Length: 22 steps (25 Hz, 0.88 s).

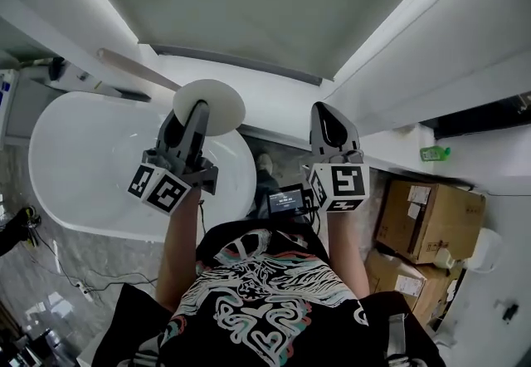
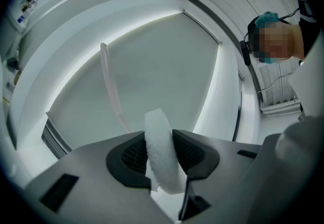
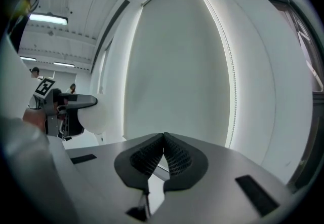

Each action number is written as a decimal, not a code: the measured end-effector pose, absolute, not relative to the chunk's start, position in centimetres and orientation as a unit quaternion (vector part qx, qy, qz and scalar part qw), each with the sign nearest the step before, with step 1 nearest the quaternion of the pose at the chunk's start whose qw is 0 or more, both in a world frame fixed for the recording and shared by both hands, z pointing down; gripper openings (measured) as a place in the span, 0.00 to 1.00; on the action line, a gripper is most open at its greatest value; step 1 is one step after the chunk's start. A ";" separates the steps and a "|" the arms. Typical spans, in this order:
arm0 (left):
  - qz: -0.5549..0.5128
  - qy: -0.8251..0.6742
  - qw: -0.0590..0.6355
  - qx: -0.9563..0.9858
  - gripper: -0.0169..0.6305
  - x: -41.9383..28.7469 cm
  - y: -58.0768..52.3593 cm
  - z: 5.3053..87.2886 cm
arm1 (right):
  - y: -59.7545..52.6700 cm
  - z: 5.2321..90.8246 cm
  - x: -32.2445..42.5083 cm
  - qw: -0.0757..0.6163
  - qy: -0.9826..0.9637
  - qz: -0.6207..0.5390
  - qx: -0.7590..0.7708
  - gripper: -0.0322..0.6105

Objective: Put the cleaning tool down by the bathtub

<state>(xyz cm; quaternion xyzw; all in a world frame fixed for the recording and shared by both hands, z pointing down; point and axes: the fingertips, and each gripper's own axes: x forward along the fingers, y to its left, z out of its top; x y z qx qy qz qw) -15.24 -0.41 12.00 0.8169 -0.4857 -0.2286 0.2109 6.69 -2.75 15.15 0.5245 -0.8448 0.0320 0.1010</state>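
Note:
The cleaning tool is a round white sponge pad (image 1: 217,105) on a long pale handle (image 1: 137,69). My left gripper (image 1: 197,112) is shut on the pad's edge and holds it above the right end of the white oval bathtub (image 1: 75,149). In the left gripper view the pad (image 2: 161,149) stands edge-on between the black pads, with the handle (image 2: 109,83) reaching away past them. My right gripper (image 1: 332,120) is shut on nothing, held to the right of the tub. Its tips (image 3: 163,149) meet, and the pad (image 3: 96,116) shows at that view's left.
A white ledge (image 1: 274,100) runs behind the tub below a grey wall. Dark tap fittings (image 1: 58,68) sit at the tub's far left. Cardboard boxes (image 1: 427,216) and a green bottle (image 1: 434,153) are at the right. Cables (image 1: 50,261) lie on the marbled floor.

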 end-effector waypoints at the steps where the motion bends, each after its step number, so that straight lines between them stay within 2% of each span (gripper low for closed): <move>1: -0.228 -0.487 0.210 0.816 0.24 -15.3 -0.7 12.0 | -3.0 15.1 6.5 0.101 -0.846 0.031 0.522 0.09; 8: -0.210 -0.494 0.206 0.818 0.24 -14.6 -2.5 13.0 | -4.8 16.4 6.9 0.099 -0.852 0.046 0.512 0.09; 22: -0.191 -0.519 0.242 0.797 0.24 -15.5 -6.5 18.1 | -8.4 21.1 6.0 0.137 -0.856 0.070 0.494 0.09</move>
